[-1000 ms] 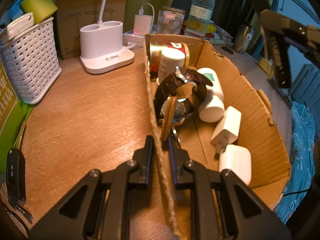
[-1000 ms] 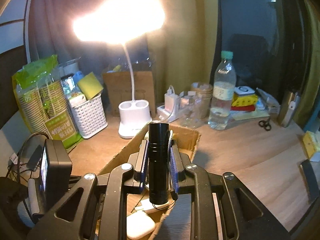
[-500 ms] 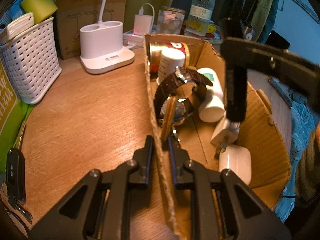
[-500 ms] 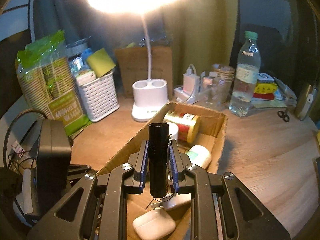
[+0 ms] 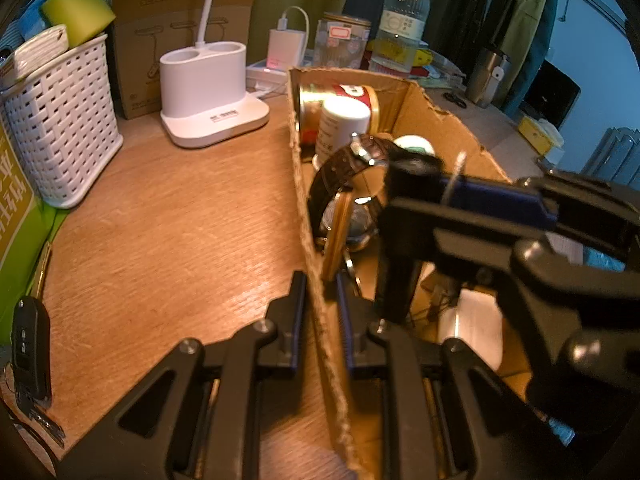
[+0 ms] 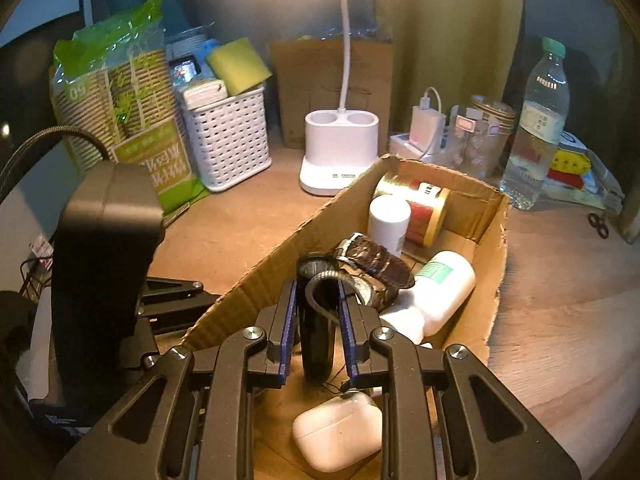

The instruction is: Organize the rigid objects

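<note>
My left gripper (image 5: 321, 294) is shut on the near left wall of the cardboard box (image 5: 306, 208). My right gripper (image 6: 317, 312) is shut on a black flashlight (image 6: 317, 320), held upright low inside the cardboard box (image 6: 494, 280). In the left wrist view the black flashlight (image 5: 400, 240) hangs over the box's near half, with the right gripper (image 5: 500, 204) reaching in from the right. The box holds a brown-strapped watch (image 6: 378, 266), a white bottle (image 6: 440, 292), a white jar (image 6: 388, 220), a gold and red tin (image 6: 420, 208) and a white earbud case (image 6: 338, 436).
On the wooden desk stand a white lamp base (image 5: 210, 96), a white woven basket (image 5: 60, 120), a charger (image 5: 282, 48), a glass jar (image 5: 340, 44) and a water bottle (image 6: 536, 128). A car key (image 5: 28, 348) lies at the left edge. Green-packed paper cups (image 6: 116, 104) stand far left.
My right gripper has come down and leftward with the flashlight, from above the box's far right side into the box. The left gripper has stayed on the box wall.
</note>
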`<state>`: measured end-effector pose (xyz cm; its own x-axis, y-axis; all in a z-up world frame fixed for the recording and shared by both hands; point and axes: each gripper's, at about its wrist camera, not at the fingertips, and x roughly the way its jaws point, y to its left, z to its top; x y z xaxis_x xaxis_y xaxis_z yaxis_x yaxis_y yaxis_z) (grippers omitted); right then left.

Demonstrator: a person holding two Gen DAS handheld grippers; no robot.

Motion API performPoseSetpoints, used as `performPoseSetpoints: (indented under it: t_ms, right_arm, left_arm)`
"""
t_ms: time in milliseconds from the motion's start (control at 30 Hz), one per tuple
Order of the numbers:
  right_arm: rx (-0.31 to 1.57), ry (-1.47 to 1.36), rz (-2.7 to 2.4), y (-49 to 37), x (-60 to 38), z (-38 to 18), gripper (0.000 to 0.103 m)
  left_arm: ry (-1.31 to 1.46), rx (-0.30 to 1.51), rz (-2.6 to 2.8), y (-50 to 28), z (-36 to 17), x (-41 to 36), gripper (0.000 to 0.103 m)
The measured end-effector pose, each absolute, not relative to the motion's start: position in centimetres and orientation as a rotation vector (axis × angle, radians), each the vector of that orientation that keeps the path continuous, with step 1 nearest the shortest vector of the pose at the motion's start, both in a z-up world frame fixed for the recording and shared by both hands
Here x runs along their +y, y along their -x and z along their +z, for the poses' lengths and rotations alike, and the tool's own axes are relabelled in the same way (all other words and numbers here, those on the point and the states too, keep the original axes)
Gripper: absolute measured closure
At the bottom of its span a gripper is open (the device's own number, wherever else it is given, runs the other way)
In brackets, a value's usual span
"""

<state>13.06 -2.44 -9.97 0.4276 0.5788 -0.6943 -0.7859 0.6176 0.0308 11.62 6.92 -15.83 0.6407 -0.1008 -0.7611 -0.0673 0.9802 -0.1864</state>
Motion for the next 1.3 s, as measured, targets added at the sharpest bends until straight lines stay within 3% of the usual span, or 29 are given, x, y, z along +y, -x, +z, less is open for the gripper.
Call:
performPoseSetpoints:
  t_ms: [200,733,1300]
  right_arm:
    - [0.723,0.324,0.869,-12.9,-2.5,-10.0,0.073]
    - [0.684,0.320,0.783,-12.8,-4.6,-8.8,0.064]
    - [0.604,0.268,0.611,-12.6,-11.0,-5.6,0.062]
  left_arm:
    - [0.205,0.877,-0.019,-11.6,-15.8,6.9,0.087]
    - [0.200,0.875,-0.014,-11.7,-15.8,6.9,0.087]
    - [0.185,0.862,0.015,-11.4,-15.5,6.8,0.087]
